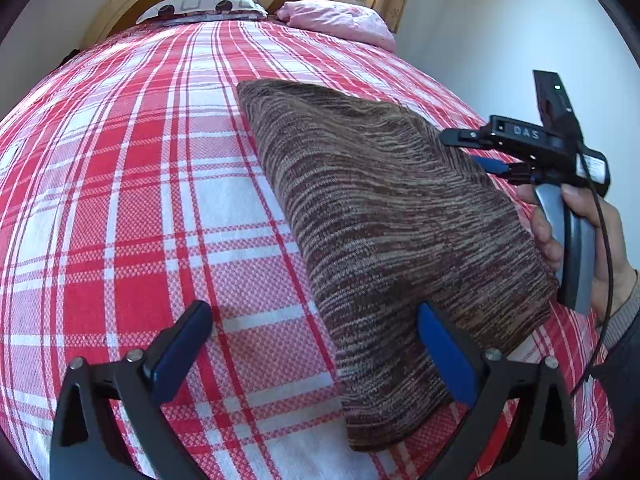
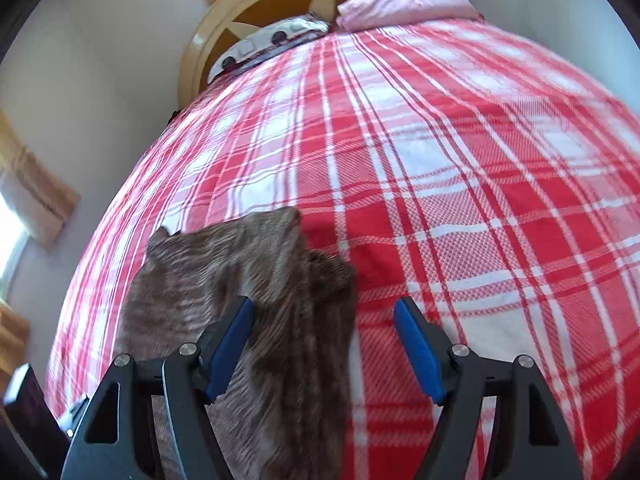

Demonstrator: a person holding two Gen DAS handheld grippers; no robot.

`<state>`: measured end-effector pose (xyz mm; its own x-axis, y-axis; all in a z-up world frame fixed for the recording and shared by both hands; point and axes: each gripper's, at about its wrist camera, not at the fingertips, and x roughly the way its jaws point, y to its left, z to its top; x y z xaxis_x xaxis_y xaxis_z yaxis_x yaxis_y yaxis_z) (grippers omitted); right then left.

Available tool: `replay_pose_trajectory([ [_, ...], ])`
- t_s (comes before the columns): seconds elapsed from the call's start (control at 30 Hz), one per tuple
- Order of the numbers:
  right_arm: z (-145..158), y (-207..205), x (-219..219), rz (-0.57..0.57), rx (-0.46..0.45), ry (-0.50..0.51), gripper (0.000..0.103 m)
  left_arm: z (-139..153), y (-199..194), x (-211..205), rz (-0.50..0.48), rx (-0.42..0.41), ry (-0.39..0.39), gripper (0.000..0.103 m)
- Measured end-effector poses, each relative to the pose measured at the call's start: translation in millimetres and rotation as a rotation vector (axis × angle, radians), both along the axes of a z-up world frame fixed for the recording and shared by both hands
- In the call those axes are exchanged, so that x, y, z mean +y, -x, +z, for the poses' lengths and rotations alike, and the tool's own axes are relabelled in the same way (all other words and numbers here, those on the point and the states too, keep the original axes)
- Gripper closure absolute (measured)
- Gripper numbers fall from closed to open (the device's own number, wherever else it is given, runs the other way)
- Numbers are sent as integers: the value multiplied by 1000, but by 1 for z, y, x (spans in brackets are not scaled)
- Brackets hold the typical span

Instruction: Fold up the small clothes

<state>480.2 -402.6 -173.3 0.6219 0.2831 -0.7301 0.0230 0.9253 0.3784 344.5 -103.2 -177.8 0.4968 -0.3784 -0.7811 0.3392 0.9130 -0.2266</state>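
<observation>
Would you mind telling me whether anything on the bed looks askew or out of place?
Nothing looks damaged or spilled. The brown striped knit garment lies folded on the red-and-white plaid bedspread, set at an angle to the plaid lines; in the right wrist view its far edge looks uneven.

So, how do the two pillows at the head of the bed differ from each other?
The pink pillow is plain, one pale colour, and looks soft and crumpled; the patterned pillow is white with dark round marks and grey shapes, and looks flatter and smoother. The pink pillow lies toward the window corner, while the patterned pillow sits in front of the middle of the headboard. Both rest at the far end of the red plaid bedspread.
</observation>
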Motion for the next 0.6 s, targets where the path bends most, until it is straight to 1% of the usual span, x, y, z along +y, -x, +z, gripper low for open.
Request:
replay_pose_trajectory([
  [0.03,-5,-4,-2,2,15,-16,30,0,-1,-1,-3,-1,-3,0],
  [0.1,-12,-8,-3,12,16,-46,30,0,-1,-4,-13,-7,-9,0],
  [0.23,-16,-10,3,33,-1,-45,30,-2,-3,-7,-27,-8,-11,0],
  [0.3,-17,-13,5,42,-4,-43,35,-2,-5,-10,-32,-7,-12,0],
  [0.33,-16,-14,6,51,-6,-46,46,-2,-7,-11,-35,-6,-14,0],
  [0.37,-17,-16,9,73,-4,-63,62,-2,-8,-12,-40,-5,-14,0],
  [0.4,-17,-16,11,88,0,-80,69,-2,-5,-12,-43,-5,-10,0],
  [0.43,-17,-17,15,93,1,-77,69,-1,-6,-13,-49,-4,-7,0],
  [0.5,-17,-17,18,98,-2,-75,77,-1,-6,-14,-65,-2,3,1],
  [0.57,-15,-16,21,98,-10,-65,80,1,-4,-14,-84,-7,18,13],
  [0.6,-13,-14,23,99,-17,-53,82,2,-2,-14,-102,-5,33,26],
])
